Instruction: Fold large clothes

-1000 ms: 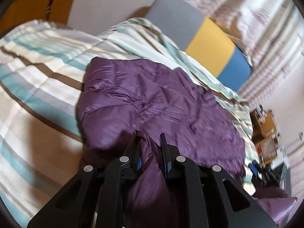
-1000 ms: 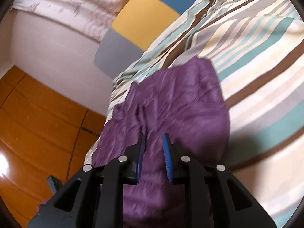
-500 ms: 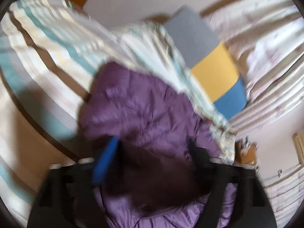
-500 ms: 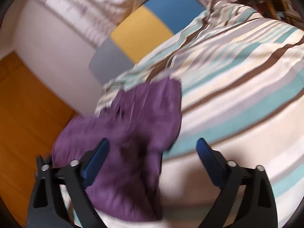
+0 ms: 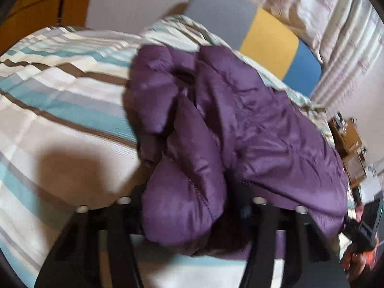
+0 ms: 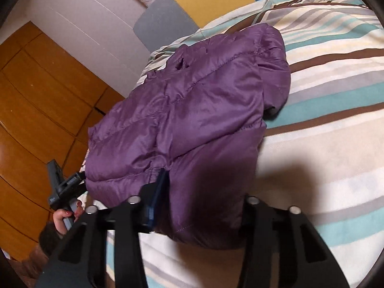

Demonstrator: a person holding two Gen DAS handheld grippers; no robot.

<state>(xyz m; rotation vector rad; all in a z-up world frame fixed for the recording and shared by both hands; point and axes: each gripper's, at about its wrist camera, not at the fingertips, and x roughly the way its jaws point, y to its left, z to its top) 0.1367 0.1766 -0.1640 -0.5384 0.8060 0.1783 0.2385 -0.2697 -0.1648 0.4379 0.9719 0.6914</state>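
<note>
In the left wrist view, a purple padded jacket (image 5: 240, 120) lay bunched on a bed (image 5: 60, 100) with a striped cover. The left gripper (image 5: 189, 206) sat at the jacket's near edge with a thick fold of it bulging up between its jaws, which had just been closing. The fold hid the pads, so I could not tell whether they pressed on the cloth. Beyond the bed stood a headboard (image 5: 268, 40) in grey, yellow and blue, with a curtain (image 5: 324, 12) behind it. At the lower right edge a hand held the other tool.

In the right wrist view, the jacket (image 6: 192, 100) lay folded near the bed's (image 6: 336, 84) edge. The right gripper (image 6: 204, 196) had the near hem between its jaws, which had also just been closing; one blue pad lay against the cloth, the other was hidden, so the grip was unclear. A wooden wardrobe (image 6: 36, 96) filled the left side.
</note>
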